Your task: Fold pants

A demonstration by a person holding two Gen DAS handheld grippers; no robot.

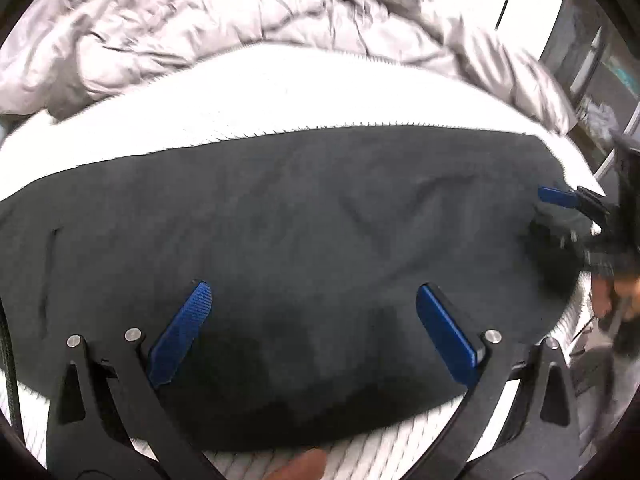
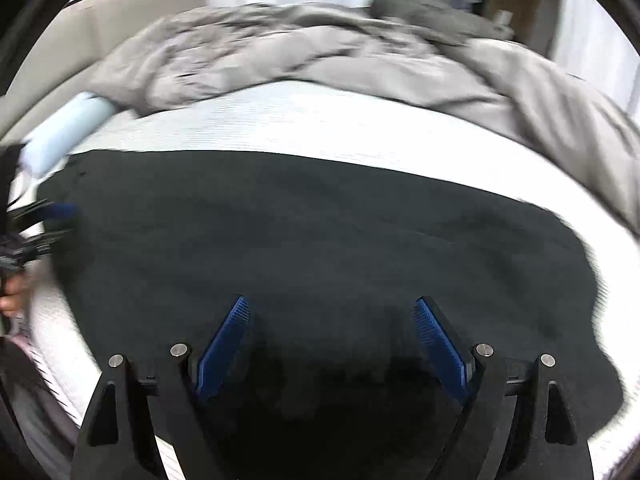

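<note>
The pants (image 1: 280,240) lie flat mid-frame as a folded dark slab on the bed (image 1: 280,92), both the left gripper (image 1: 312,292) and right gripper (image 2: 330,308) spread wide over it, gripping nothing, perhaps one more fold left.

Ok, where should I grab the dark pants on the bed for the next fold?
Probably the short end of the pants, coming in low from beyond it. They lie flat in a long band on the white sheet, and the open right gripper hovers over them.
</note>
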